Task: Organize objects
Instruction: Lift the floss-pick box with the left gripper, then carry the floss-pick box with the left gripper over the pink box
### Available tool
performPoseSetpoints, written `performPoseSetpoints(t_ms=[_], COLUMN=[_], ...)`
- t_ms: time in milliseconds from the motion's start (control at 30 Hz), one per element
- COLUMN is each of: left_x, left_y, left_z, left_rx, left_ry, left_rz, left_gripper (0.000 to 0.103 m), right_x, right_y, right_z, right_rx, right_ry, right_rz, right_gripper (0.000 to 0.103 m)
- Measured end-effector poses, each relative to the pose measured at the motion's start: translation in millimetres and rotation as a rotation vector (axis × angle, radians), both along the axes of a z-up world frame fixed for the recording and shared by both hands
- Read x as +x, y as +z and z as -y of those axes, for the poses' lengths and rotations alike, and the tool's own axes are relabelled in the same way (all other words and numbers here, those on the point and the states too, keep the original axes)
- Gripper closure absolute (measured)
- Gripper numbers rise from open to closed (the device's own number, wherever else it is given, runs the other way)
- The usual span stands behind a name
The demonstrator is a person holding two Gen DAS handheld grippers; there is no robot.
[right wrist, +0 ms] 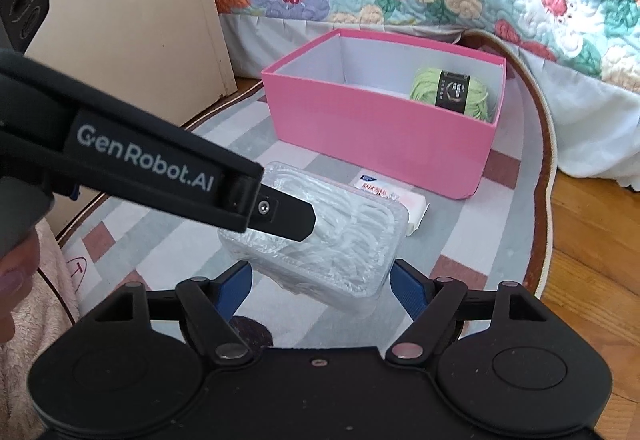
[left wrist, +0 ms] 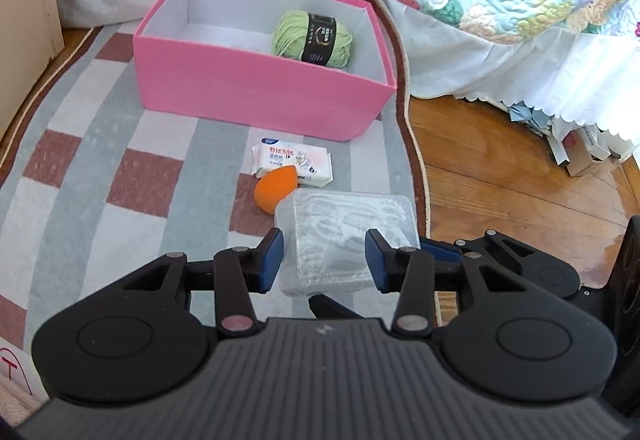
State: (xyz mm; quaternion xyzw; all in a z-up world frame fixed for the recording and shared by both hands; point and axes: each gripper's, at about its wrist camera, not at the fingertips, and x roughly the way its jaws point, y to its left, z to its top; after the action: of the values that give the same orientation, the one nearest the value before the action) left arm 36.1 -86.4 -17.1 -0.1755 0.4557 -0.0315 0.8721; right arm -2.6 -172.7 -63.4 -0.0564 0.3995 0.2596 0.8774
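**Inspector:** Starting largest: rigid pink cardboard box point(left wrist: 256, 96) on the striped rug point(left wrist: 80, 144) holds only the soft green yarn skein point(left wrist: 313, 36).

**Clerk:** Outstanding?

**Inspector:** Clear ribbed plastic case point(right wrist: 320, 240), crinkly wipes packet point(left wrist: 294, 160), teardrop orange sponge point(left wrist: 272, 192). Left gripper point(left wrist: 322, 258) and right gripper point(right wrist: 320, 280) both bracket the case, spread, contact uncertain.

Black tongs point(left wrist: 324, 260), blue pads point(left wrist: 269, 260)
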Motion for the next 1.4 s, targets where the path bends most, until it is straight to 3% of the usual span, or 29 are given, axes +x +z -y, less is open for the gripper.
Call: performPoseSetpoints(t_ms=[300,500,800,1033,1400], left_x=[-5,-8,-2,14,65], left_y=[15,27,44,67,85], left_z=[-1,-14,-41,-57,-79], left_rx=[-0.009,-0.056,-0.082,-0.056,-0.12], left_ry=[-0.009,-0.024,-0.027,-0.066,-0.11], left_rz=[0.033,0.092,0.125,0.163,0.178], left_gripper=[0.061,0.061,0.061,0.061,0.06], right_x=[-6,-11,-1,12,56], right_y=[19,35,60,80,109], right_z=[-3,-11,-32,-53,-62], right_rx=[-0.028,-0.088,-0.129,-0.216,-0.292], right_ry=[-0.008,0.019,0.053,0.063,0.077], right_rz=[0.021,0.113,0.153,0.213,0.225], right_gripper=[0.022,0.021,0.025,0.03,0.033])
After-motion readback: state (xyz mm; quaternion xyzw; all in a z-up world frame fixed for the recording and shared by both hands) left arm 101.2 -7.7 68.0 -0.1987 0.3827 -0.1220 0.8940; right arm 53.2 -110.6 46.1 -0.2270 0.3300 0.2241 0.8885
